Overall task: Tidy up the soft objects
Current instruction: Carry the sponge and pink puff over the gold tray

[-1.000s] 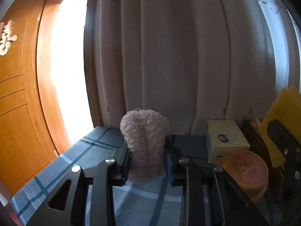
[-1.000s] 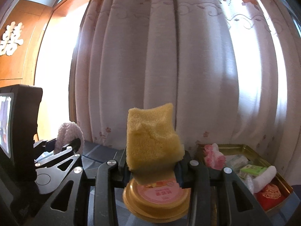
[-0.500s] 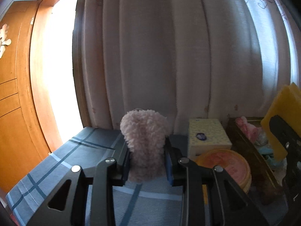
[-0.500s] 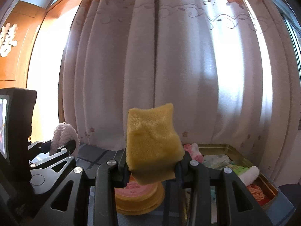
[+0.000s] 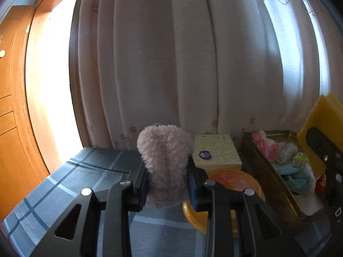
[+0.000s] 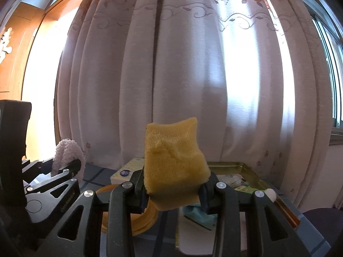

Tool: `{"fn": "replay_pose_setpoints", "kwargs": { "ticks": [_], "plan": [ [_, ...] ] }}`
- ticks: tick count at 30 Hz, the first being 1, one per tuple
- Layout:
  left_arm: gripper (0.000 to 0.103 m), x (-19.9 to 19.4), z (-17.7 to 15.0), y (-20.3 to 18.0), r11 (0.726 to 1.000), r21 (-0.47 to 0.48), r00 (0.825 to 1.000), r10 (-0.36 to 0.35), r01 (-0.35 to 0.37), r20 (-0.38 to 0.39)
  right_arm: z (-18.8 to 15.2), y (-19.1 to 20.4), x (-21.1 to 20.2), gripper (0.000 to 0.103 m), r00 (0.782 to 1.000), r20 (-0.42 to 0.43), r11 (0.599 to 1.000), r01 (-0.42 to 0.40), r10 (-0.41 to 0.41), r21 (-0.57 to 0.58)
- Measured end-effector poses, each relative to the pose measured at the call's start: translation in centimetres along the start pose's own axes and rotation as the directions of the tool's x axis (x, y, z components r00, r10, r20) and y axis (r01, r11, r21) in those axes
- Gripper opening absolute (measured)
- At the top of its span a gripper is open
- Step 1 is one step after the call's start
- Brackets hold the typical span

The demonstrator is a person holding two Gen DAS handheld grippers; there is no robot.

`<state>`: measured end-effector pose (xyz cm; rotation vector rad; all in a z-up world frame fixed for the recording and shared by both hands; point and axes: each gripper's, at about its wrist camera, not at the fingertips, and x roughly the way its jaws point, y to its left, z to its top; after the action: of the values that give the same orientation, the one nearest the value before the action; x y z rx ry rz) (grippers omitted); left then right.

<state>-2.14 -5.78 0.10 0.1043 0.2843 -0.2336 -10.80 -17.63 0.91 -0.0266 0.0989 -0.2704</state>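
Pale curtains (image 6: 193, 75) are hanging behind a blue-checked worktop (image 5: 64, 184). The left tongs (image 5: 168, 184) are pinching a light fluffy pink puff (image 5: 165, 160); the right tongs (image 6: 173, 189) are squeezing a yellow sponge (image 6: 173, 162) low down, compressing it. The gold tin (image 6: 250, 171) is sitting far right.

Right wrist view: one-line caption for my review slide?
Right gripper clamps a yellow sponge above the gold tin tray.

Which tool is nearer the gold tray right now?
Right. The right tool, shut on the yellow sponge, hangs at the gold tray's near end. The left tool, shut on the pink fluffy cloth, sits further left, past the round tin.
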Motion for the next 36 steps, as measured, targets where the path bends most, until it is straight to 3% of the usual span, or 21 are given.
{"fn": "replay_pose_setpoints", "kwargs": {
  "ticks": [18,36],
  "plan": [
    [0.029,-0.7,0.2,-5.7,0.994,0.037,0.994,-0.107,0.106,0.016,-0.5,-6.3,-0.5,0.039,0.992,-0.011,0.992,0.127,-0.127,-0.021],
    [0.029,-0.5,0.6,-13.0,0.965,0.106,0.969,-0.243,0.238,0.033,-0.7,-12.3,0.7,0.040,0.972,-0.023,0.970,0.232,-0.234,-0.077]
  ]
}}
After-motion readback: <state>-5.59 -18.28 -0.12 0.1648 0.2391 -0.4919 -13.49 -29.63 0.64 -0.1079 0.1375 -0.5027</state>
